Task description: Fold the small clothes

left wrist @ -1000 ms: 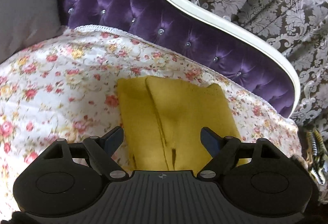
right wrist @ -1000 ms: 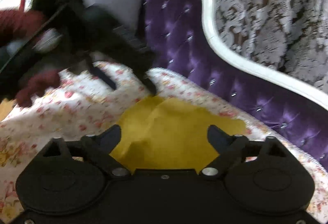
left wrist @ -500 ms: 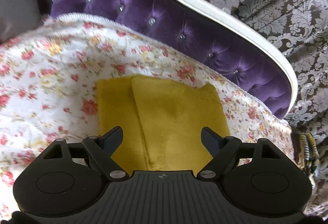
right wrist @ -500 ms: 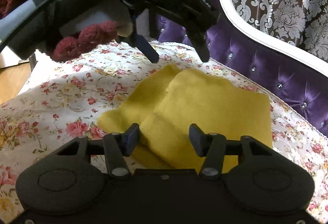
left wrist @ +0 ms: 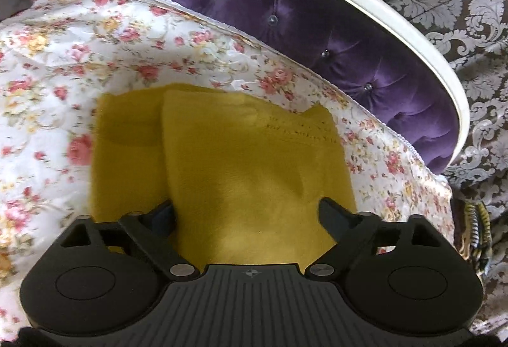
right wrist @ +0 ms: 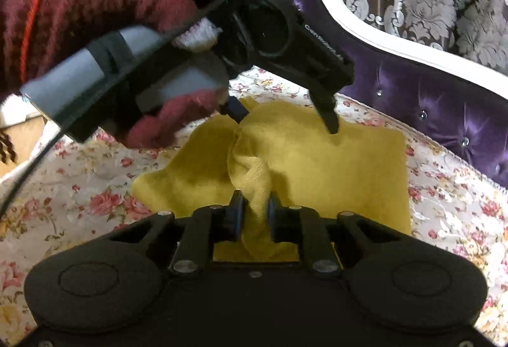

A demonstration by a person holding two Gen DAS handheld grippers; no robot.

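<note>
right claw (right wrist: 253, 213) was open half a second ago, now clenched on a bunched edge of the yellow cloth (right wrist: 343, 169) lying half-folded on the floral bed (right wrist: 95, 188). left claw (left wrist: 246, 213) released, hovering above. next fold likely starting.

The right gripper (right wrist: 253, 215) has closed — apparently pinching the yellow cloth (right wrist: 333, 169) edge upward.

Black plastic left gripper (right wrist: 284, 121) with grey handle and black cable, dark red knitted glove (right wrist: 95, 16), blue finger pads (right wrist: 236, 215)
</note>
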